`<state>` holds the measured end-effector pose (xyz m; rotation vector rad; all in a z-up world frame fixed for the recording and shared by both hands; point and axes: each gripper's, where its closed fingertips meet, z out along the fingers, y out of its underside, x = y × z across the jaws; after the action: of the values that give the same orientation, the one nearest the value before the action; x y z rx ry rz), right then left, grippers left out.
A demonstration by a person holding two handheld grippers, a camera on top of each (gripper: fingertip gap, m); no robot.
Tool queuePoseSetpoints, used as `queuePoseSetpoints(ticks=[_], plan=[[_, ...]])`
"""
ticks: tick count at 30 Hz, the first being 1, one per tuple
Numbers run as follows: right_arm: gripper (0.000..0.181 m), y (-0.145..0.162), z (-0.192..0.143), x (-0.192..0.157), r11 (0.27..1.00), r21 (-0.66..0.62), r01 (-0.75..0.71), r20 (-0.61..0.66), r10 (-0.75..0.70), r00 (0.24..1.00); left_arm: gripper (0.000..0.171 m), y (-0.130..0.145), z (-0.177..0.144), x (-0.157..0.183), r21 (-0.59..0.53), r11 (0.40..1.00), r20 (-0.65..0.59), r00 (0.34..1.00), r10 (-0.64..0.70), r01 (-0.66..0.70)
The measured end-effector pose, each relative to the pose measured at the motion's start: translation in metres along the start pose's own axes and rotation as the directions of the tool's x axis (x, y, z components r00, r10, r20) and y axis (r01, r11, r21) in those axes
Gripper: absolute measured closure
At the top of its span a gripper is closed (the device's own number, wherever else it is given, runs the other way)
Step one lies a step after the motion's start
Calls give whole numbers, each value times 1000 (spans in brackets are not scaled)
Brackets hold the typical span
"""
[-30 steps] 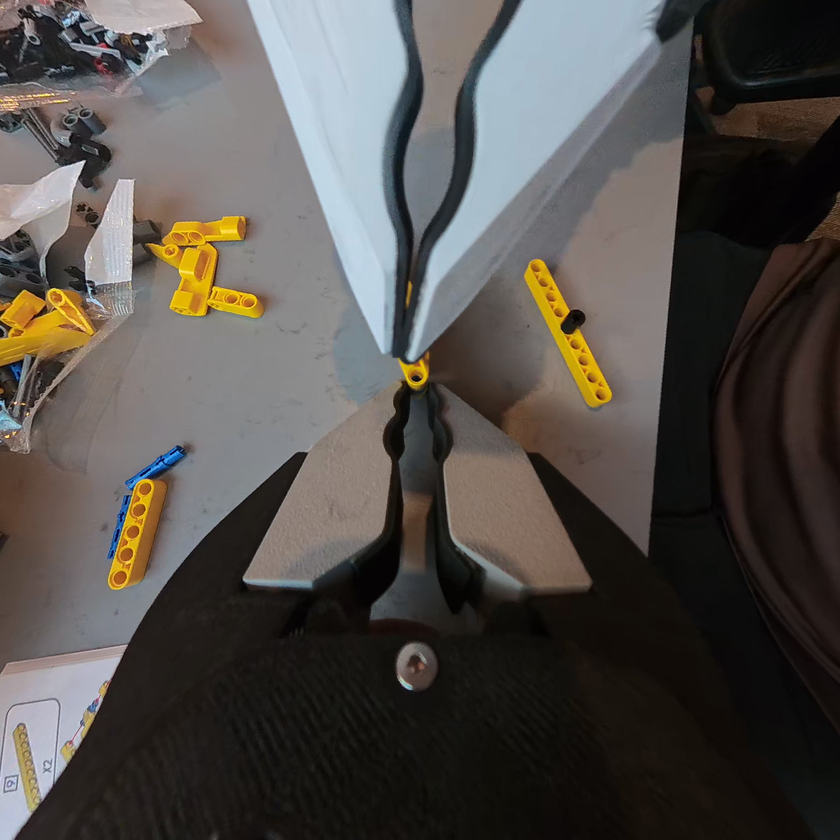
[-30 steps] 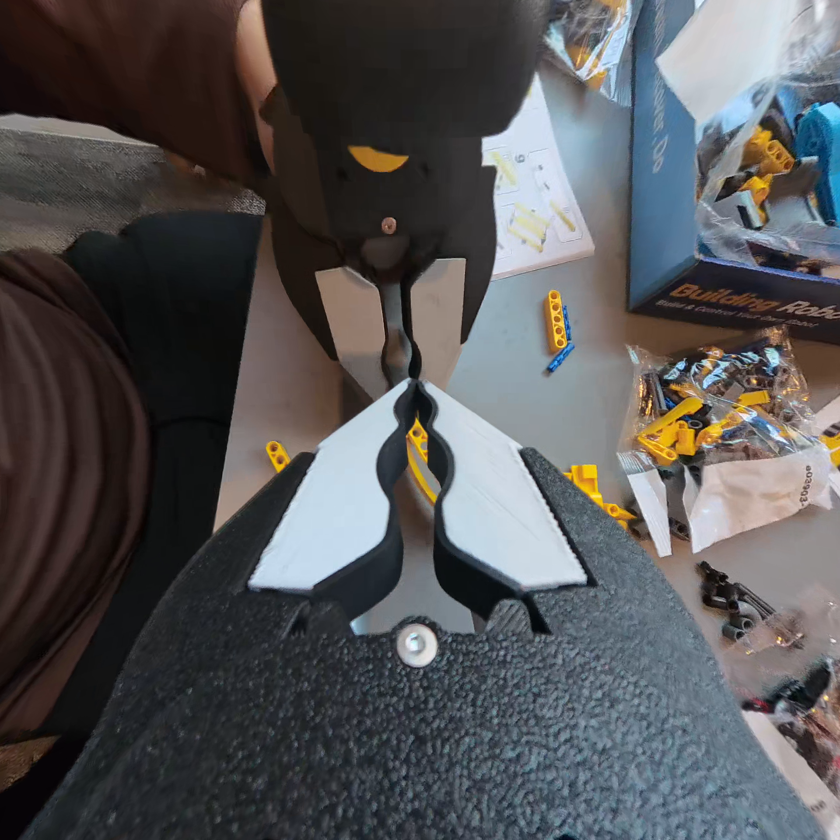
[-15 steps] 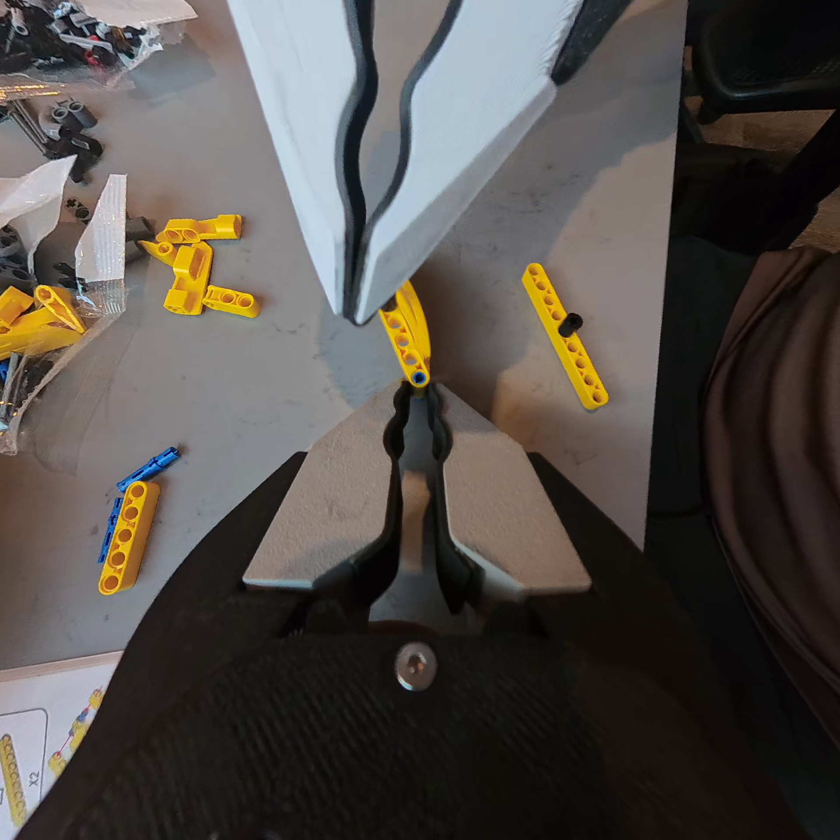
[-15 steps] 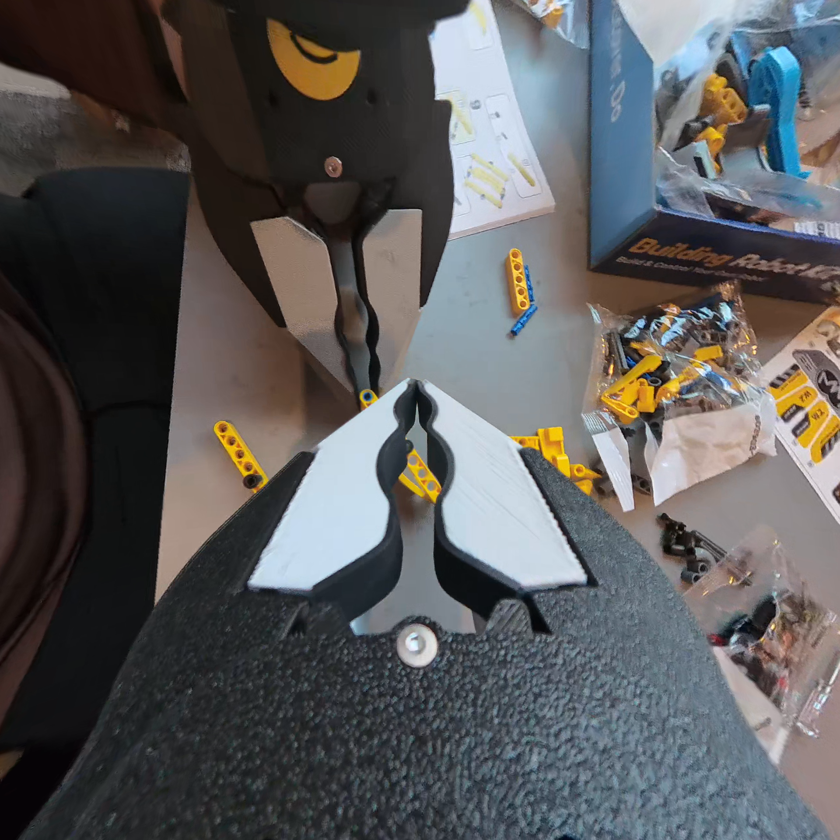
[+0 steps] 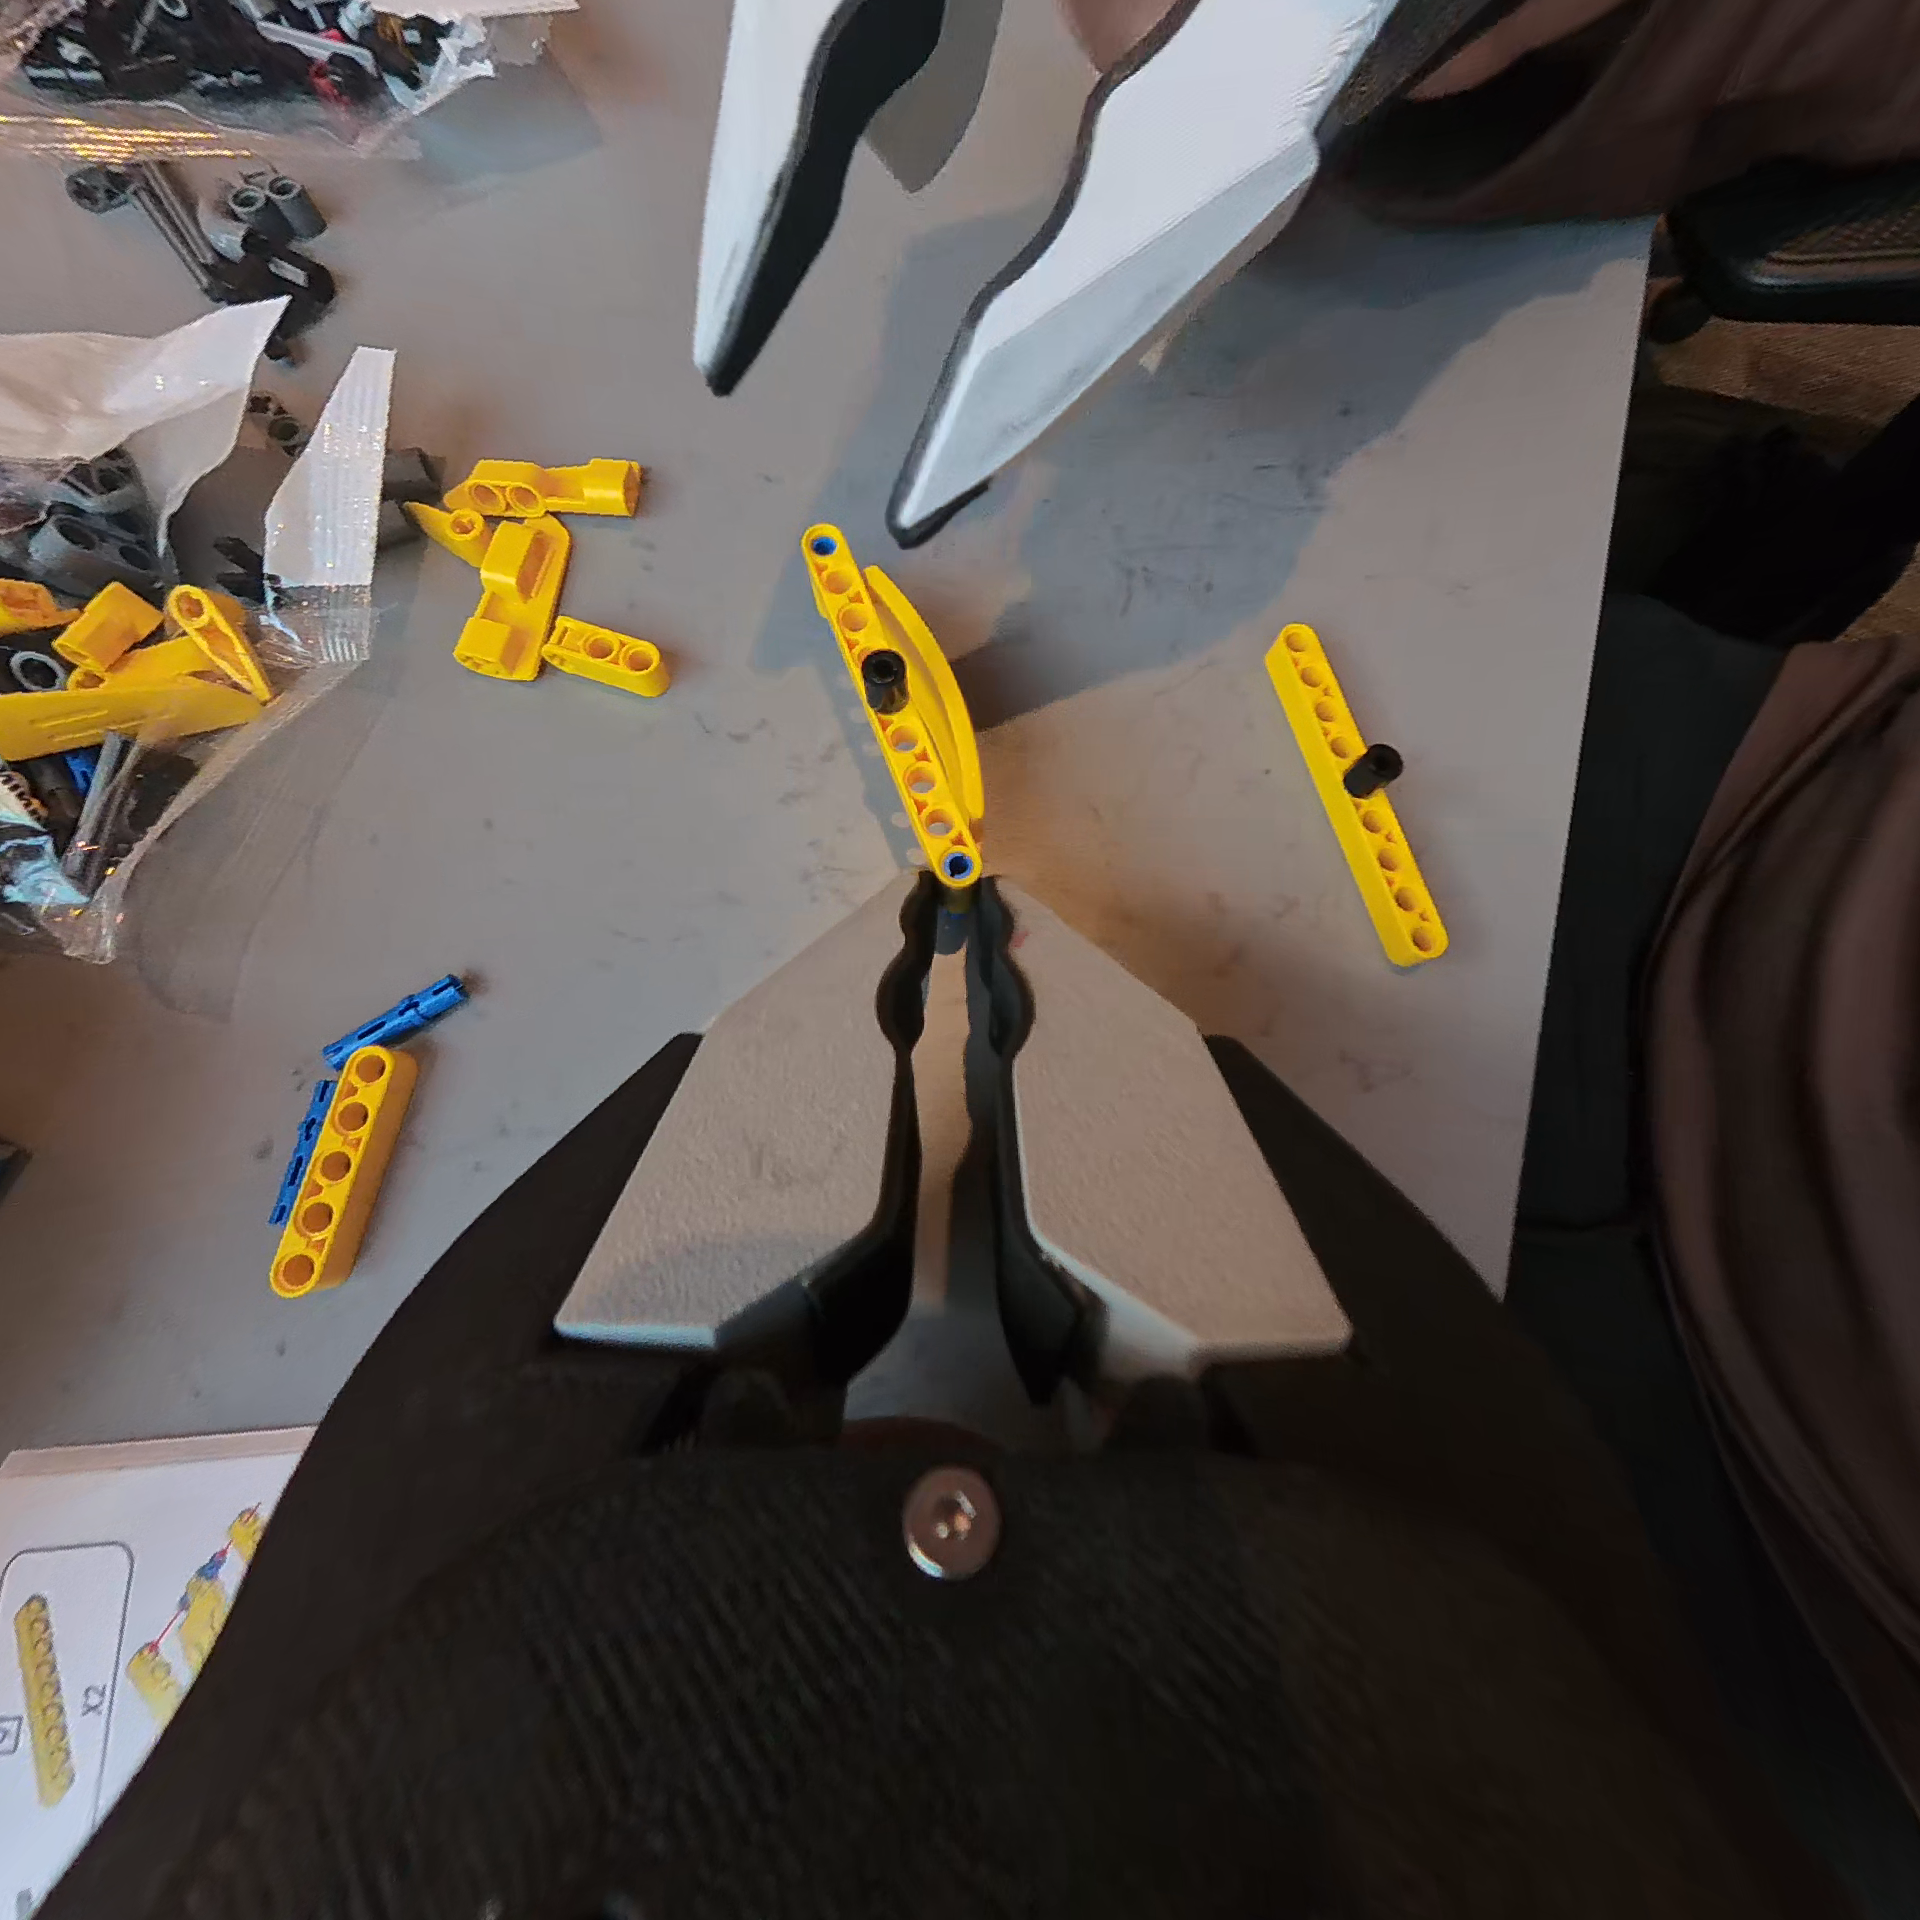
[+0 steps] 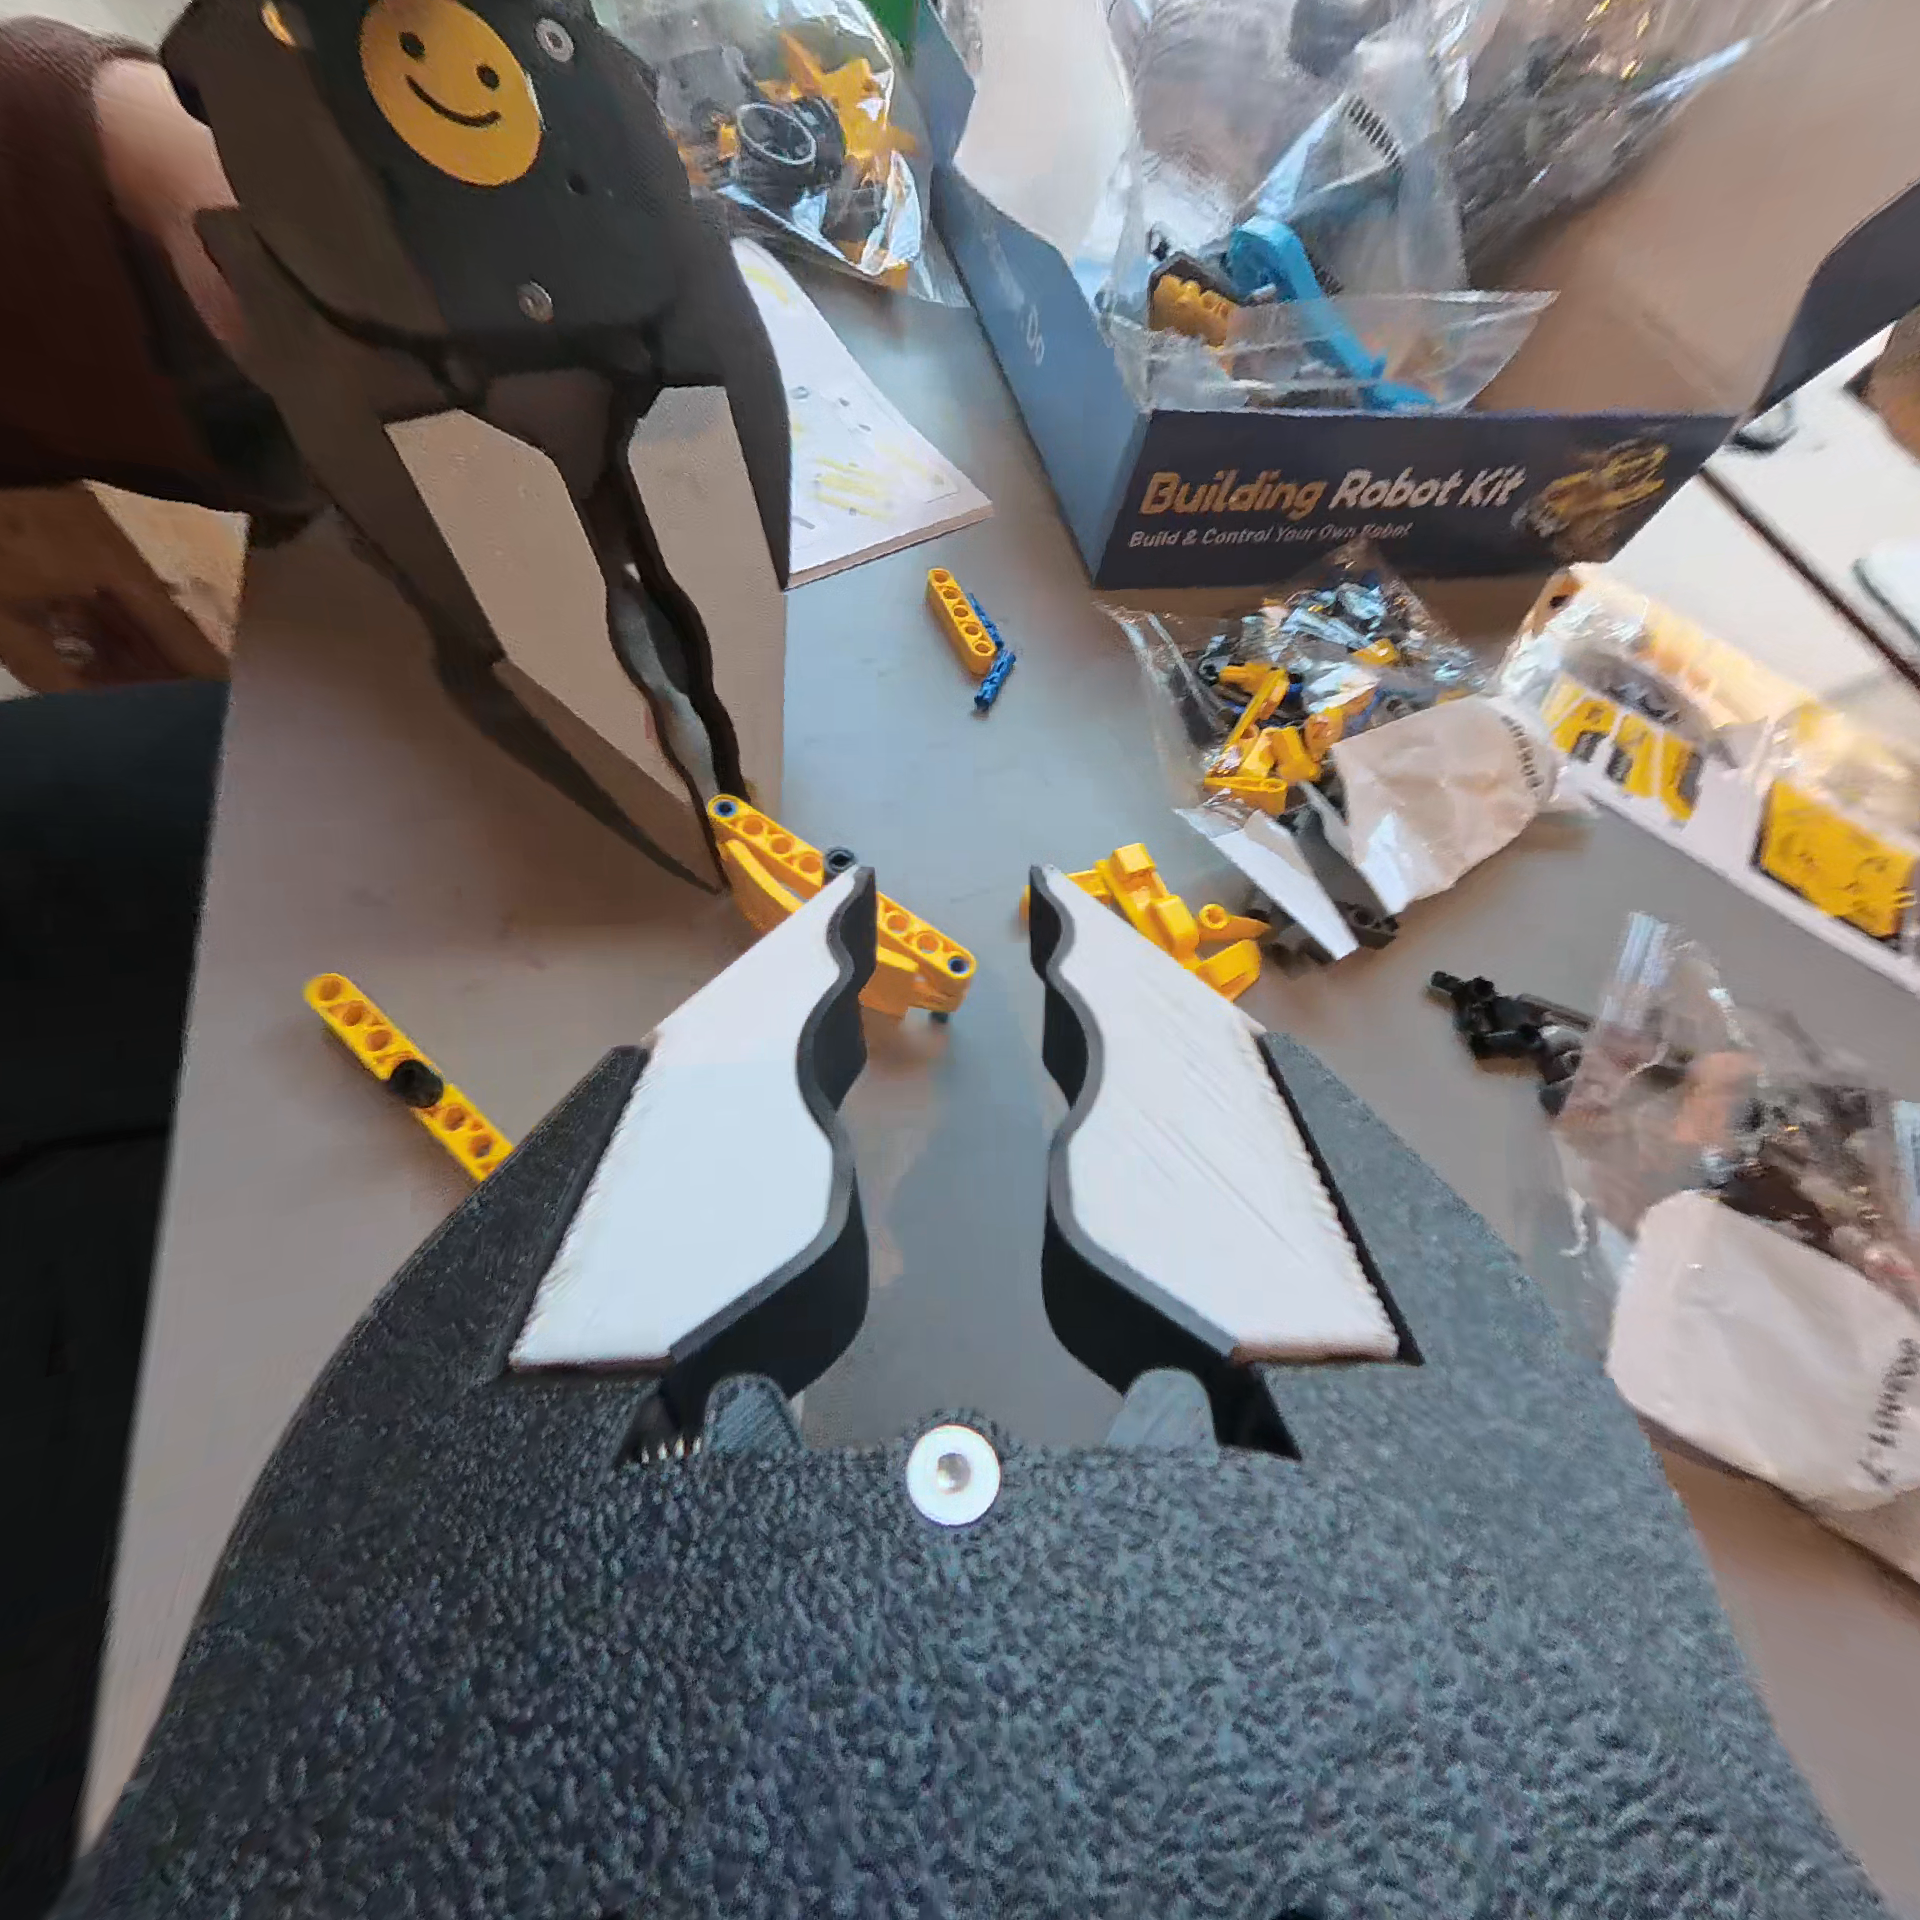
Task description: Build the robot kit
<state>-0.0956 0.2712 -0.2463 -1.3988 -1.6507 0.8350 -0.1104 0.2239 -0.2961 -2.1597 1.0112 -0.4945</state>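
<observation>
A yellow beam assembly [image 5: 899,717], a long holed beam with a curved yellow panel, blue pins at both ends and a black pin in the middle, sits low over the grey table [image 5: 644,852]. My left gripper [image 5: 951,894] is shut on its near end. My right gripper [image 6: 951,883] is open and empty, and its left finger hides part of the assembly [image 6: 774,847]. In the left wrist view the right gripper [image 5: 821,457] hangs just beyond the assembly's far end. The left gripper [image 6: 727,805] also shows in the right wrist view.
A second yellow beam with a black pin [image 5: 1356,795] lies near the table's right edge [image 5: 1558,935]. A short yellow beam with blue pins [image 5: 343,1169], loose yellow parts [image 5: 540,582], bags of parts [image 5: 114,665], a blue box [image 6: 1351,499] and a booklet [image 5: 94,1621] surround the work spot. Spacing between my two grippers at the tips: around 7 cm.
My right gripper has opened and drawn back from the yellow assembly, uncovering its whole length. My left gripper keeps its hold on the near end.
</observation>
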Motion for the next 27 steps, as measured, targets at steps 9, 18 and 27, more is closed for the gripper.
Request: queuePoseSetpoints(ticks=[9, 18, 27], plan=[[150, -3, 3, 21, 996, 74, 41, -89, -35, 995, 167, -7, -8, -21, 72, 991, 84, 990, -117, 111], [146, -3, 4, 12, 990, 72, 124, -93, -117, 989, 167, -45, -42, -30, 462, 792, -26, 898, -438, 400], [125, -4, 6, 14, 964, 40, 264, -214, -250, 944, 167, -56, -43, 5, 491, 602, -312, 773, -553, 629]])
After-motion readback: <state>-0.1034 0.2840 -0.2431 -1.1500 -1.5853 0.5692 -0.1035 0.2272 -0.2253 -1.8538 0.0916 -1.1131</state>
